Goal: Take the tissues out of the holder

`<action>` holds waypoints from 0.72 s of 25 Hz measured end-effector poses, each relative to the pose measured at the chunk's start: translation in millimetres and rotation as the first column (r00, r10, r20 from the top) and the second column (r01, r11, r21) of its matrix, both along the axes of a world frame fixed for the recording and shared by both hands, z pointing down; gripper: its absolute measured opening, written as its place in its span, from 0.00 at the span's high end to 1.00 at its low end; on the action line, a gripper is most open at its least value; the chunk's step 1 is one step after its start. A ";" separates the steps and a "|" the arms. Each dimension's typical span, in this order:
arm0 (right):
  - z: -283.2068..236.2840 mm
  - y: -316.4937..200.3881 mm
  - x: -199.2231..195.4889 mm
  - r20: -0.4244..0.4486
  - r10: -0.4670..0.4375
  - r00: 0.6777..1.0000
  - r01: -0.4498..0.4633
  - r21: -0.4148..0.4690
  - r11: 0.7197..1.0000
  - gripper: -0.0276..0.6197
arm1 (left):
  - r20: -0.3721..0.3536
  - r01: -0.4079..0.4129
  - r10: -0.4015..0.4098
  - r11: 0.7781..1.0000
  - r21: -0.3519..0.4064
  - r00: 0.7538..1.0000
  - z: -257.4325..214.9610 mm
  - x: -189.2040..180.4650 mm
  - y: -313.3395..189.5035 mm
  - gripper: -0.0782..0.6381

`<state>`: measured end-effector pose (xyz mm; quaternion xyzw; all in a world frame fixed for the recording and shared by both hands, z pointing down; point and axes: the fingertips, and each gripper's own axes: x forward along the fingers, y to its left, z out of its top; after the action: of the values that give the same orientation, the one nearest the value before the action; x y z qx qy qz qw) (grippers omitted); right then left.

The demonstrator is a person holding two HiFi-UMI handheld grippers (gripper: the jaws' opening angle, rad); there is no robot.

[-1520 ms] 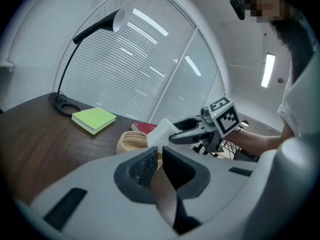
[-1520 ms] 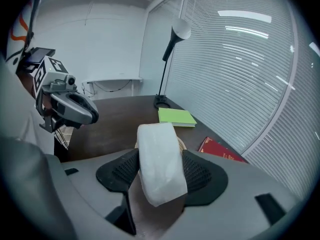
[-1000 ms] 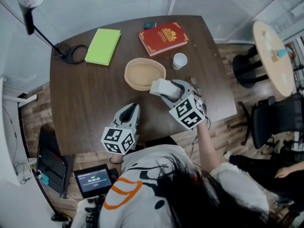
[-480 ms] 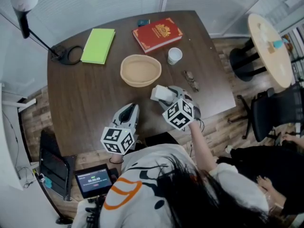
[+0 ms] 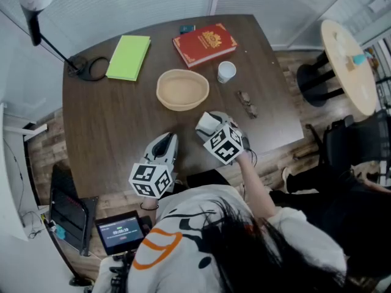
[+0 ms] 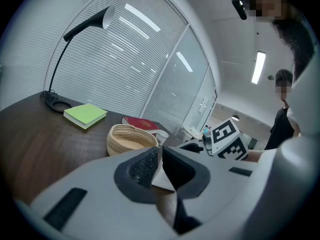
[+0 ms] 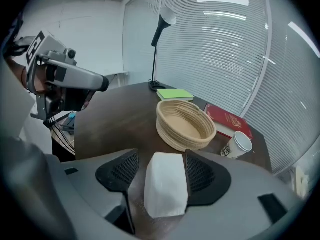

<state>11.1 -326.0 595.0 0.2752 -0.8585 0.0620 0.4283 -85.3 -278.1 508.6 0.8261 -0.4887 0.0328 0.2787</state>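
The right claw (image 7: 161, 165) is closed on the soft tissues (image 7: 165, 194), the left claw (image 6: 159, 156) shut and empty; a slackened grip could let the pack slip onto the table (image 5: 116, 121)

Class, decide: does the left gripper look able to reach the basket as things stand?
Probably yes: the basket lies ahead of the left gripper, only table between; the right gripper and tissue sit aside.

The white tissue pack (image 7: 166, 191) is between the jaws of the right gripper (image 7: 161, 168), low over the counter (image 7: 120, 115), near the empty round woven holder (image 7: 186, 125).
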 end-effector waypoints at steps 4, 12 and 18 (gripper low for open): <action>-5.2 0.8 0.7 0.031 0.024 0.999 -0.024 0.002 1.000 0.52 | -0.001 -0.002 0.002 1.000 0.003 1.000 -0.7 1.9 1.4 0.85; -27.3 4.2 2.3 0.232 0.190 0.954 -0.183 -0.048 0.982 0.53 | -0.004 -0.015 0.015 1.000 0.016 1.000 -4.3 3.6 5.7 0.85; -43.3 18.0 2.3 0.382 0.312 0.870 -0.288 -0.120 0.950 0.58 | 0.000 -0.032 0.032 0.999 0.029 0.999 -7.1 4.6 14.9 0.85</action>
<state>13.4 -308.0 551.6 0.3738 -0.8719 0.2076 0.2386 -80.7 -263.1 501.5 0.8378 -0.4757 0.0301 0.2663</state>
